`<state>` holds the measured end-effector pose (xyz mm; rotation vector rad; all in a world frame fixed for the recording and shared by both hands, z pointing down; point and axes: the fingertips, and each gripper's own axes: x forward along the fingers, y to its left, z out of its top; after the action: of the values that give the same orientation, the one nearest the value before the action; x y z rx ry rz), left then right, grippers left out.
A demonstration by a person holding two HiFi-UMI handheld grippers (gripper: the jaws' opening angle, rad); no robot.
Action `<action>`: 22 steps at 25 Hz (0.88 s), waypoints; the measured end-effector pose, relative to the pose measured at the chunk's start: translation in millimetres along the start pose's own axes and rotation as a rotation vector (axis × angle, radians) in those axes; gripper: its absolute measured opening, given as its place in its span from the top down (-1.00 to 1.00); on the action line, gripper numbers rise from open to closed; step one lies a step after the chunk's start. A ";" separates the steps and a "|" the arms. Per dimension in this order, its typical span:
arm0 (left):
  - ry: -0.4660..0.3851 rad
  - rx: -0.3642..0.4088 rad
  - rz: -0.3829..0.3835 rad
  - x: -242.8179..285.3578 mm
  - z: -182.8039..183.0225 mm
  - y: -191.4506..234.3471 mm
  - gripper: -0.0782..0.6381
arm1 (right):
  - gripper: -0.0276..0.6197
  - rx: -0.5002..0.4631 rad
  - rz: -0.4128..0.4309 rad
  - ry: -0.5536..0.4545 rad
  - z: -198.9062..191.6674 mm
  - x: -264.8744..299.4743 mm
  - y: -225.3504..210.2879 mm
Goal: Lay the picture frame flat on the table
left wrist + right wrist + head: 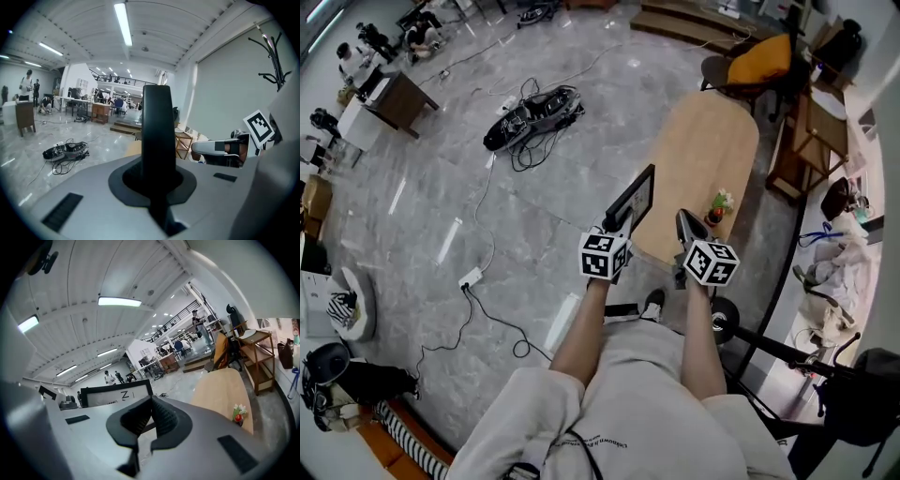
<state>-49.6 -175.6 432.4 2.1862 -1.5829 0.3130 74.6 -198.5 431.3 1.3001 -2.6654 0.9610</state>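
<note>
A grey marbled floor [422, 187] is seen, on which a black device tangled in cables [532, 112] lies well apart from a white power strip [470, 278]. A small flower ornament [719, 206] stands upright. A chair draped in orange [761, 58] is set near a wooden rack [811, 141].

1. Picture frame [632, 199]: black border, with a white face and black lettering in the right gripper view.
2. Table [703, 150]: pale wood.
3. Left gripper [614, 228] and right gripper [685, 227], centre: black-and-white square markers.
4. Floor [534, 187]: grey, marble-veined.
5. Cushion [761, 58], upper right: orange.
6. Ornament [718, 206]: red, white and green.
</note>
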 end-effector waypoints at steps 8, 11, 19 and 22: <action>-0.007 -0.015 -0.036 33.4 8.7 -9.0 0.70 | 0.82 0.033 0.013 -0.006 16.8 13.9 -36.2; 0.004 -0.025 -0.036 37.8 10.0 -8.4 0.70 | 0.82 0.059 -0.001 -0.013 20.0 13.3 -50.4; 0.043 -0.125 -0.020 49.4 -12.9 15.2 0.70 | 0.82 0.080 0.030 0.072 -24.4 25.8 -57.9; 0.075 -0.202 -0.018 55.7 -35.1 33.3 0.70 | 0.82 0.090 0.017 0.124 -49.2 29.6 -62.0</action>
<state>-60.6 -215.5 493.5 2.0106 -1.4854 0.2164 88.3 -221.6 511.4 1.1920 -2.5723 1.1357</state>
